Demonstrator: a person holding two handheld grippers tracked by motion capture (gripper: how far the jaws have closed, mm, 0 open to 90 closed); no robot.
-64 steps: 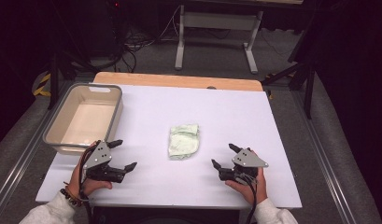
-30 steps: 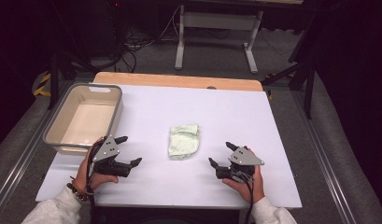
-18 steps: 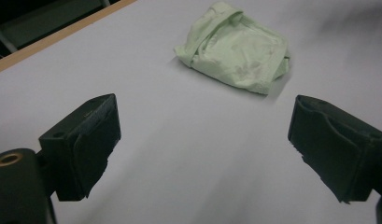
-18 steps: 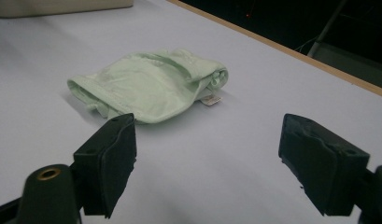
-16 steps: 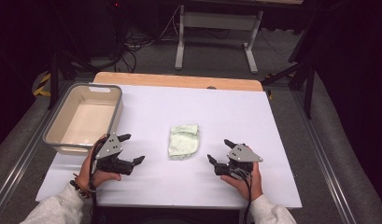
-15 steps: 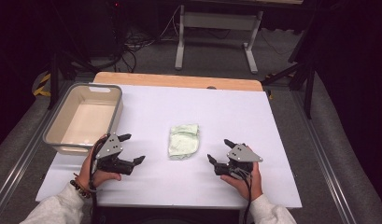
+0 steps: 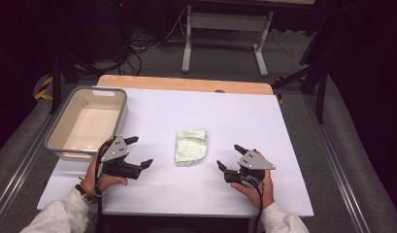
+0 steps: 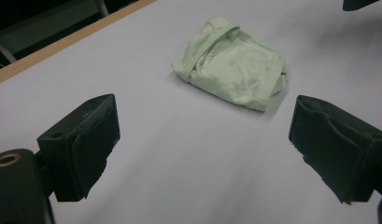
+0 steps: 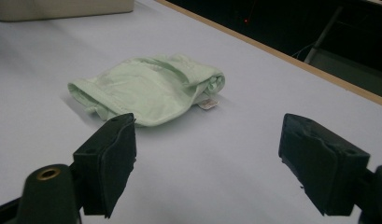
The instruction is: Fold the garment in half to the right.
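The table [image 7: 293, 145] has a white, smooth top, and a strip of light wood runs along its far edge. Around it the room is dark. The floor is grey, and behind the table stands a grey metal frame [image 7: 225, 22] with two legs, with some black cables [image 7: 138, 48] lying on the floor to the left of it. A dark stand [image 7: 315, 77] is at the right far corner of the table.

The folded green cloth [image 7: 191, 146] lies flat near the middle of the table, between the two grippers and a little farther from the person than they are. A small white label [image 9: 207, 103] is sewn at one edge of it; the writing on it is too small to read.

A grey plastic bin [image 7: 70, 141] stands at the left side of the table, just behind the left hand. Nothing lies between the cloth and either gripper.

The left gripper [image 7: 139, 152] is just above the table, left of the cloth, with the jaws spread wide and nothing between them. The right gripper [image 7: 230, 156] is right of the cloth, also with the jaws wide apart and holding nothing. Both point toward the cloth and are near it but do not touch it. The person wears light grey sleeves [image 7: 60, 216]
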